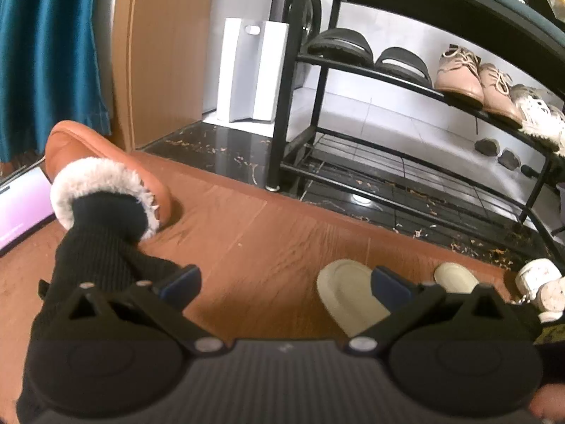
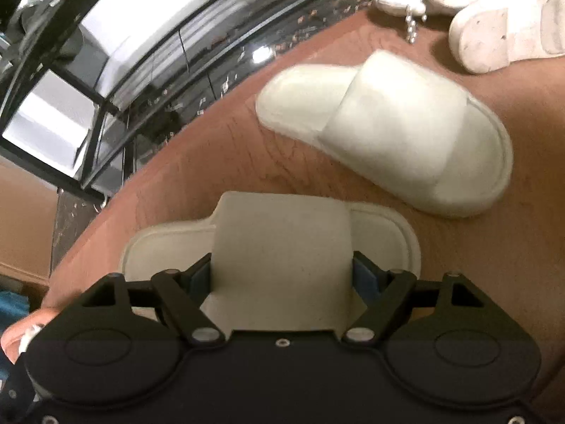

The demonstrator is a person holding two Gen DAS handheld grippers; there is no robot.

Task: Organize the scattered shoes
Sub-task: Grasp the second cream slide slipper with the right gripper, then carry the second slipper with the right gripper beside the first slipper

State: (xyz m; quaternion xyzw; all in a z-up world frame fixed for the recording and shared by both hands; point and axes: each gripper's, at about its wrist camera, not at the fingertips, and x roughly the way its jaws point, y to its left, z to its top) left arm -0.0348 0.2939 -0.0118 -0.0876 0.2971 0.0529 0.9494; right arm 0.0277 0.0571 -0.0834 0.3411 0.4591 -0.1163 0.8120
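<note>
My right gripper (image 2: 282, 275) straddles the strap of a cream slide slipper (image 2: 282, 233) lying on the brown wood floor, with a blue pad against each side of the strap. A second cream slipper (image 2: 395, 134) lies just beyond it, apart. In the left wrist view both cream slippers (image 1: 348, 293) (image 1: 455, 277) sit to the right, partly behind the right finger. My left gripper (image 1: 286, 282) hangs open over bare floor with nothing between its fingers.
A black metal shoe rack (image 1: 280, 106) holds black slides (image 1: 340, 46), beige lace-ups (image 1: 459, 77) and white sneakers (image 1: 540, 116). White shoes (image 2: 494, 35) lie on the floor at far right. A person's black-socked foot in a brown fur-lined slipper (image 1: 106, 173) stands at left.
</note>
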